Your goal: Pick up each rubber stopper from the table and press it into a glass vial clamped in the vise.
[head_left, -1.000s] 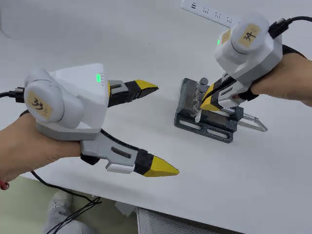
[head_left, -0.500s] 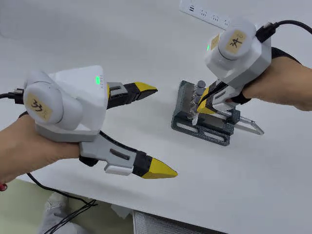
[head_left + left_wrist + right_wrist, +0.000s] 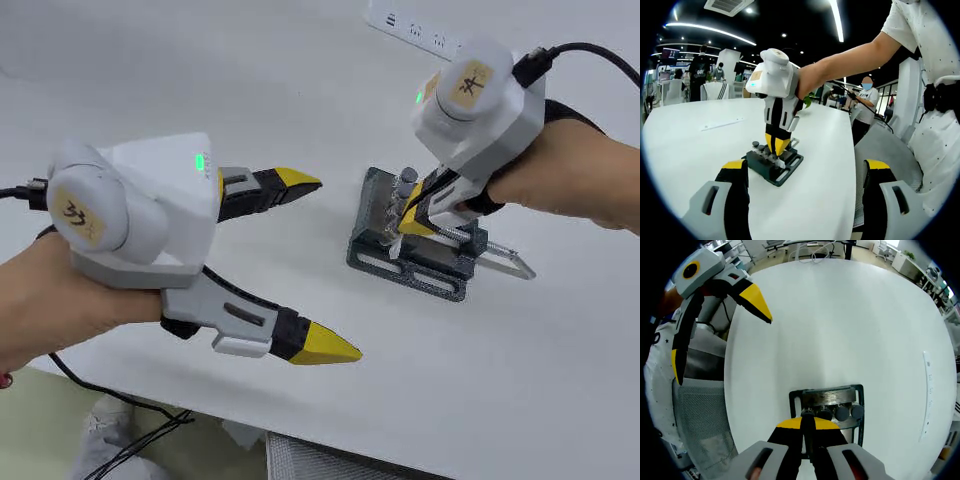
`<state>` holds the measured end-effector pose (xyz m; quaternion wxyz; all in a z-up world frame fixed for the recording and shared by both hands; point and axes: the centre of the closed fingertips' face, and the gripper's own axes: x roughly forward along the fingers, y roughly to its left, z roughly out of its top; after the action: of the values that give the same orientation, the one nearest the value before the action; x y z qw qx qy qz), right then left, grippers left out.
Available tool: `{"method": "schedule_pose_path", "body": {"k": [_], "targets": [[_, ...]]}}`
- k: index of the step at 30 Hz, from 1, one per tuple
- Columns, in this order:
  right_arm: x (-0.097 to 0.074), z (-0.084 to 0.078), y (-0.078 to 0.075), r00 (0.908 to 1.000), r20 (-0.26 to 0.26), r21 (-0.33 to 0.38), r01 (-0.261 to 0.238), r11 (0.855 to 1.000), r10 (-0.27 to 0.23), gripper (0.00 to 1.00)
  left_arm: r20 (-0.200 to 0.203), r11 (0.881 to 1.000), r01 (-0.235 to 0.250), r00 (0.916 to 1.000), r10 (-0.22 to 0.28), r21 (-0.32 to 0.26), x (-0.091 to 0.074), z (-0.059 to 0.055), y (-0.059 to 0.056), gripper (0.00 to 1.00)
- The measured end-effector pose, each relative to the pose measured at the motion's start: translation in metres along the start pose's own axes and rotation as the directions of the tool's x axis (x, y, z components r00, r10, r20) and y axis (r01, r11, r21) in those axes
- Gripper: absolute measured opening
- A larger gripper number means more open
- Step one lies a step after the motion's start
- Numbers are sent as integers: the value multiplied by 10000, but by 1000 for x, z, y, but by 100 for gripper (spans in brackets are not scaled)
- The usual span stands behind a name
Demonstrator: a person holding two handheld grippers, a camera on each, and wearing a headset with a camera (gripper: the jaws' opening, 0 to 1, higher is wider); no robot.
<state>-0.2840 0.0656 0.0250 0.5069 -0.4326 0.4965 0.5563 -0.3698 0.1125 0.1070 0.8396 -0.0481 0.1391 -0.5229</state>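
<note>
Right gripper [image 3: 410, 218] closed, tips on small dark rubber stopper [image 3: 807, 415] in grey metal vise [image 3: 415, 268], clear of white table [image 3: 200, 80] edges; left gripper [image 3: 330, 266] gaping, idle; stopper judged soft, grippy, best taken by its sides; glass vial [image 3: 402, 198] fragile.

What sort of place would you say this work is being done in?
Probably a large open-plan office or showroom: a white table carries a small vise, long ceiling light strips run overhead, and other people stand in the background.

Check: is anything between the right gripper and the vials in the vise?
Nothing visible. The right gripper sits at the row of vials in the vise; the left gripper hangs open, well aside.
</note>
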Motion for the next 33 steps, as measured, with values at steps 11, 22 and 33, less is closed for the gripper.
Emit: {"method": "schedule_pose_path", "body": {"k": [11, 22, 33], "targets": [[2, -1, -2, 9996, -299, -135, 3, 9999, -7, 0, 45, 10000, -30, 10000, 30, 19, 0, 2, 1, 94], [4, 0, -1, 9980, -593, -352, 204, 9992, -225, 0, 108, 9999, -115, 9999, 115, 24, -1, 5, 3, 94], [4, 0, 0, 9975, -617, -378, 329, 9987, -352, 0, 91, 9999, -113, 9999, 112, 109, -1, 7, 0, 94]]}}
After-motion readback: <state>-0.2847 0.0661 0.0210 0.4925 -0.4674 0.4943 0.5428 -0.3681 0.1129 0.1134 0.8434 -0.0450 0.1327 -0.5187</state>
